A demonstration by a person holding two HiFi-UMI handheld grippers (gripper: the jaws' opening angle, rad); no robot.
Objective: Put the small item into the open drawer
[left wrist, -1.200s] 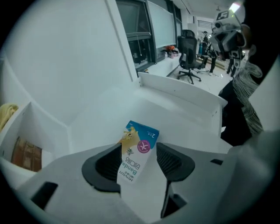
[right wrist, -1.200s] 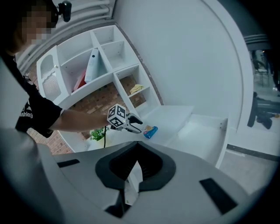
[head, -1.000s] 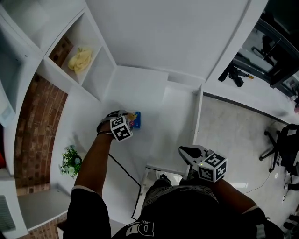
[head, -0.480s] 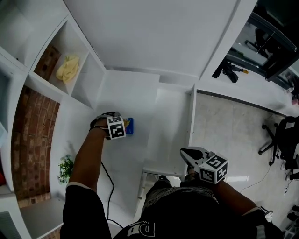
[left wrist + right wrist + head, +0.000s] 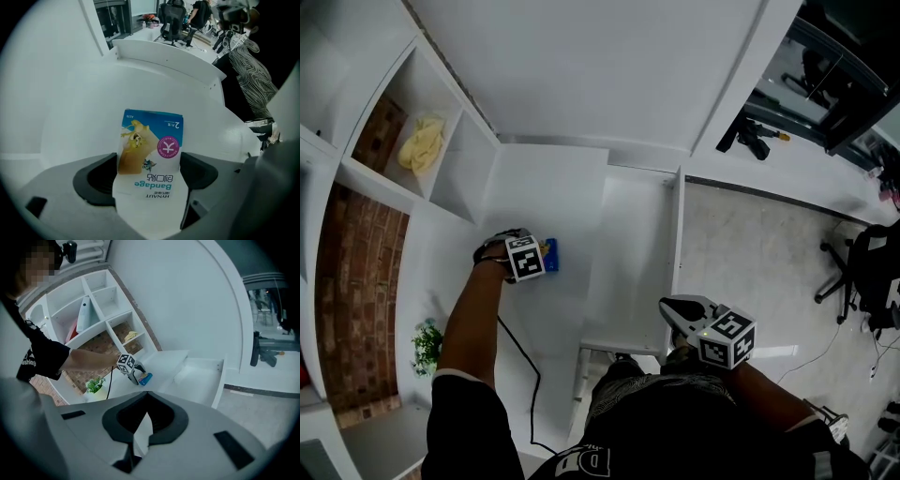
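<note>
- My left hand-held gripper (image 5: 149, 179) points straight down at the counter (image 5: 548, 197). Its jaws have just been opening and stand spread wide, with the bandage box (image 5: 151, 140) lying flat between them. The pads sit just beside its long edges without pressing.
- I judge the box light and nearly hollow. Its thin card would dent under a hard squeeze, and the glossy print looks a bit slick.
- I'd pinch it across the narrow width at about mid-length, pads on both long edges and low near the counter, closing only until it stops sliding.
- The open drawer (image 5: 637, 258) lies to that gripper's right in the head view, near the box, and its white floor looks bare.
- My right hand-held gripper (image 5: 142, 434) hangs at the drawer's near end, well apart from the box, jaws pressed together on nothing.
</note>
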